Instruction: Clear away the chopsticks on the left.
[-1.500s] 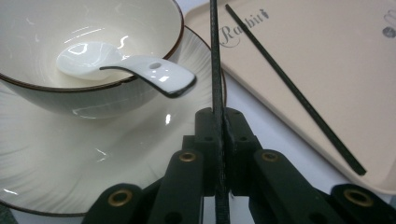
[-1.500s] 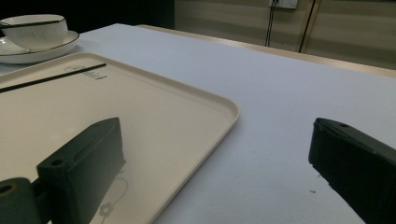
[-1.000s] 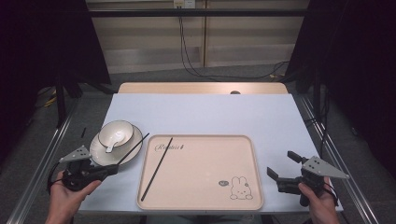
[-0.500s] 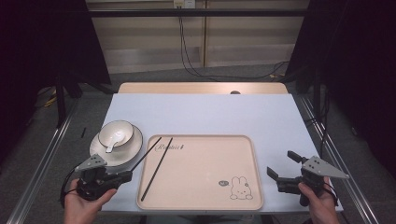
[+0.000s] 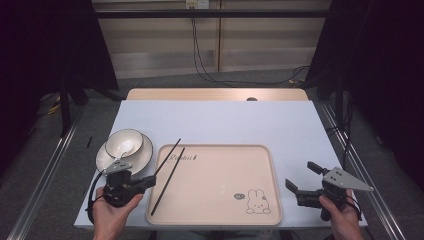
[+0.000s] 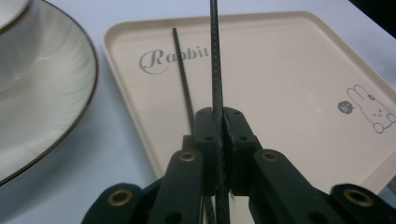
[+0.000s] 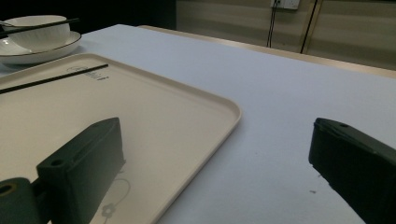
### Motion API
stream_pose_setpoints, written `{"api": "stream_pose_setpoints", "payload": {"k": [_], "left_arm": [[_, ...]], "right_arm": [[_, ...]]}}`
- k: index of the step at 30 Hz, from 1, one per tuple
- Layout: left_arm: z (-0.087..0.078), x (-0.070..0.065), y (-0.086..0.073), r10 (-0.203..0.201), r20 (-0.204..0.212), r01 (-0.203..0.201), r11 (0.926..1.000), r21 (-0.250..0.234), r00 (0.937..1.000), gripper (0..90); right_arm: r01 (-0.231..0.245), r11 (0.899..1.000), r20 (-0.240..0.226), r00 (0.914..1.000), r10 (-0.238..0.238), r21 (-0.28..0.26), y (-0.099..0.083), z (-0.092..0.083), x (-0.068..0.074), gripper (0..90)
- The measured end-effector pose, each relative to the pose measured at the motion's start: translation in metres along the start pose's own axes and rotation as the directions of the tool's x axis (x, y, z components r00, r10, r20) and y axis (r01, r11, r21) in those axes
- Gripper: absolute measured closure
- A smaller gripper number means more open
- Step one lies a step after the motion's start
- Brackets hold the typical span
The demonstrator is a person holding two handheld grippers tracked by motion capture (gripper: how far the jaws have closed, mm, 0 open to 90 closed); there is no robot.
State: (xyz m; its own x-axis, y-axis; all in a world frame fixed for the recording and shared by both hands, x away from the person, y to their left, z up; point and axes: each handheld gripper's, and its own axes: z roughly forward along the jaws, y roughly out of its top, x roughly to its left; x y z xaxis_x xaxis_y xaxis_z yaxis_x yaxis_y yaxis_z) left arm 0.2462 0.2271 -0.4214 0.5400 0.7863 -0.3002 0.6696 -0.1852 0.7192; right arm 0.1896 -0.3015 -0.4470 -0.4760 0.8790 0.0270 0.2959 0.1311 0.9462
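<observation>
The desk (image 5: 220, 120) carries a beige tray (image 5: 220, 200) in the near middle, with a plate (image 5: 107, 160) and the bowl (image 5: 124, 142) on it just off the tray's far-left corner. By the look of it the work is laying a pair of chopsticks on the tray, and it is about half done: one chopstick (image 5: 168, 180) lies flat on the tray's left part, while the second chopstick (image 5: 168, 156) is not yet down. The left claw (image 5: 149, 181), at the near-left beside the tray's left rim, is clamped tight on the near end of that second stick, as the left gripper view shows. Both sticks run near-left to far-right, almost parallel and close together; the held one's far tip reaches out past the tray's far-left corner, near the plate. What is left, I judge, is to bring it over beside its mate and let go. The right claw (image 5: 301, 176) hovers at the near-right, off the tray's right edge, jaws apart with nothing between them.
</observation>
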Motion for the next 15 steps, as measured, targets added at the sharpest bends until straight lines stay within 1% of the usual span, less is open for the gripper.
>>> {"api": "stream_pose_setpoints", "payload": {"k": [2,4,6,8,9,12,14,15], "left_arm": [[0.007,-0.005,0.004,-0.002,0.006,0.002,1.0,0.002,1.0,85.7],[0.009,-0.006,0.005,-0.004,0.009,0.004,1.0,0.002,1.0,85.7],[0.015,-0.01,0.007,-0.012,0.003,0.012,0.9999,0.007,0.9999,85.7],[0.019,-0.012,0.009,-0.01,0.004,0.01,0.9998,0.016,0.9999,85.7],[0.021,-0.013,0.009,-0.011,-0.003,0.011,0.9998,0.018,0.9999,85.7],[0.03,-0.017,0.011,-0.034,-0.019,0.034,0.9993,0.014,0.9992,85.7],[0.033,-0.019,0.011,-0.037,-0.027,0.038,0.9992,0.016,0.9989,85.7],[0.039,-0.022,0.01,-0.057,-0.028,0.058,0.9982,0.017,0.998,85.7]], "right_arm": [[0.001,1.0,-0.001,1.0,-0.001,0.0,0.0,0.0,0.0,2.9],[0.001,1.0,0.004,1.0,-0.001,-0.002,0.0,0.0,0.0,2.9],[0.0,1.0,0.002,1.0,0.0,0.0,0.0,0.0,0.0,2.9],[0.001,1.0,-0.002,1.0,-0.001,0.0,0.0,0.0,0.0,2.9],[0.001,1.0,-0.002,1.0,-0.001,0.001,0.0,0.0,0.0,2.9],[0.001,1.0,0.001,1.0,-0.001,-0.001,0.0,0.0,0.0,2.9],[0.001,1.0,-0.001,1.0,-0.001,0.001,0.0,0.0,0.0,2.9],[0.001,1.0,-0.002,1.0,-0.001,0.001,0.0,0.0,0.0,2.9]]}}
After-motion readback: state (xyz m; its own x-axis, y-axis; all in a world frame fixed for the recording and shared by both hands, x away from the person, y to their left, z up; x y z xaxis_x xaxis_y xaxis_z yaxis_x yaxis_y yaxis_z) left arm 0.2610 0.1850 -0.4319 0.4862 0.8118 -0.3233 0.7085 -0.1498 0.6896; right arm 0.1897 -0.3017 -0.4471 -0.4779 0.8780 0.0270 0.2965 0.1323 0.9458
